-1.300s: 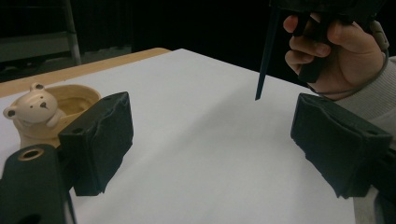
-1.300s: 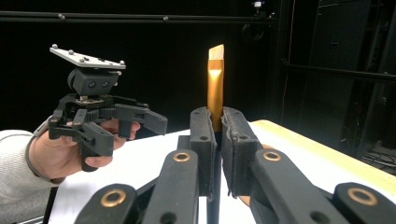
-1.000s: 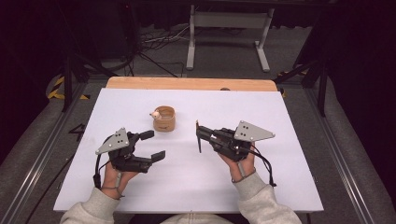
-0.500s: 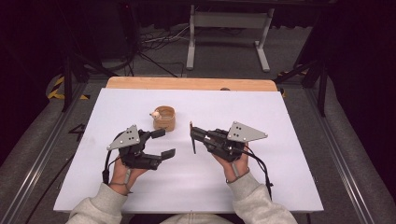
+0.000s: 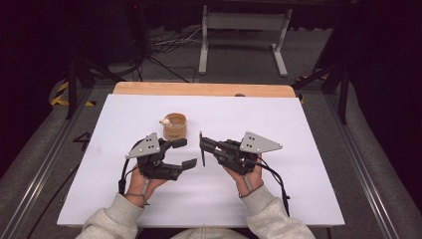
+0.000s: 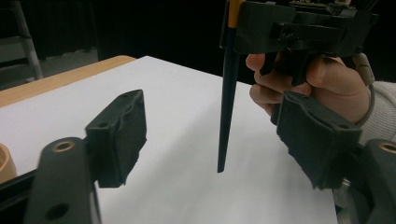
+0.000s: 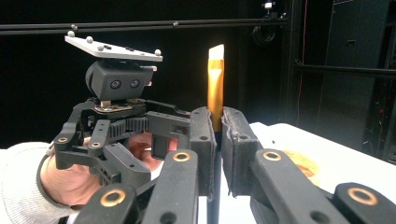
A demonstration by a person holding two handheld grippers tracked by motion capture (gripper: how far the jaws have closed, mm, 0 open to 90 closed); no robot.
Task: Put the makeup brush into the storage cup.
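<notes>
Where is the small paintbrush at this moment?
In the high view the paintbrush stands upright, clamped in the right tongs near the table's middle, just right of the open left tongs and the wooden cup.

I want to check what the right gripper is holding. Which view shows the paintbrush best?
The right gripper view: the paintbrush stands close up, its gold ferrule and pale bristles rising above the shut jaws. The left gripper view shows its dark handle hanging toward the table. In the high view it is a small thin stick.
</notes>
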